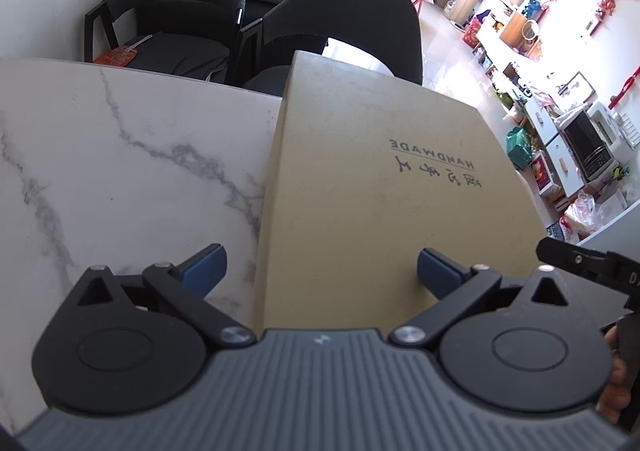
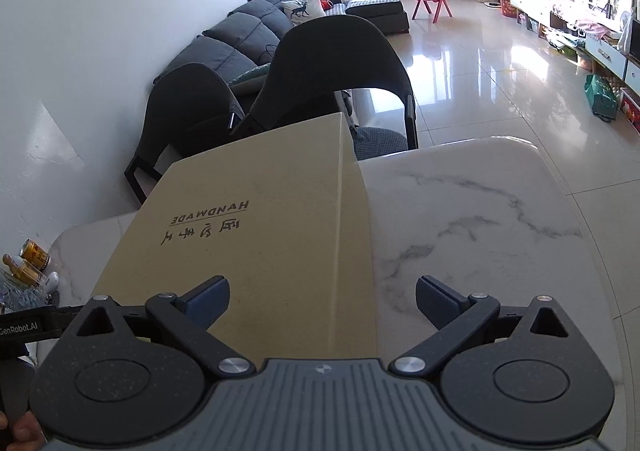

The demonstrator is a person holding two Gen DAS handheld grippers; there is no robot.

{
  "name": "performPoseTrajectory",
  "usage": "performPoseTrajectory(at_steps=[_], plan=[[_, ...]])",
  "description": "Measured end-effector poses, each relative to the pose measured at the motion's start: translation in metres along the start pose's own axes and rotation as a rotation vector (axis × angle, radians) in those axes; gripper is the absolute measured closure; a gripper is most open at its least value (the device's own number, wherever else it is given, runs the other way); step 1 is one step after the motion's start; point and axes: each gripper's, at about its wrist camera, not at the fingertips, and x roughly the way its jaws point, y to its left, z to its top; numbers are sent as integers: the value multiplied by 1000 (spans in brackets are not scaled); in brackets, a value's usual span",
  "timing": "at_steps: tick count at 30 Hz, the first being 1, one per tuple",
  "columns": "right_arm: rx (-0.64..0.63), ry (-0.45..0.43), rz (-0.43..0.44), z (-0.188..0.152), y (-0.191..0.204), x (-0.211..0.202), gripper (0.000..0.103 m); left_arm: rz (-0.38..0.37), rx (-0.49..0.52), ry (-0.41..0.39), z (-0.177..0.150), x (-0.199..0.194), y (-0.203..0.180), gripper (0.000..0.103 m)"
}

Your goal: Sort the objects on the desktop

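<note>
A tan cardboard box [image 1: 372, 179] printed "HANDMADE" stands on the white marble table [image 1: 120, 171]. My left gripper [image 1: 322, 271] is open, its fingers straddling the box's left edge above the lid. The box also shows in the right wrist view [image 2: 256, 243]. My right gripper [image 2: 322, 301] is open, its fingers straddling the box's right edge, one over the lid and one over the table [image 2: 480, 231]. Neither gripper holds anything.
Two black chairs [image 1: 332, 23] stand at the table's far side. A gold can and a small bottle [image 2: 32, 259] lie at the table's left edge in the right wrist view. A sofa [image 2: 240, 39] stands behind the chairs.
</note>
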Motion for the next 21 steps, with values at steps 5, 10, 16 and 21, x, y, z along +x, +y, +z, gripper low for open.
performPoseTrajectory(at_steps=[5, 10, 16, 21], plan=[[-52, 9, -17, 0, 5, -3, 3, 14, 20, -8, 0, -3, -4, 0], [-118, 25, -45, -5, 15, -4, 3, 22, 12, 4, -2, -7, -8, 0], [-287, 20, -81, -9, 41, -7, 1, 52, 65, -17, -5, -20, -22, 0], [-299, 57, -73, -20, 44, -2, 0, 93, 102, 2, -14, -14, -26, 0]])
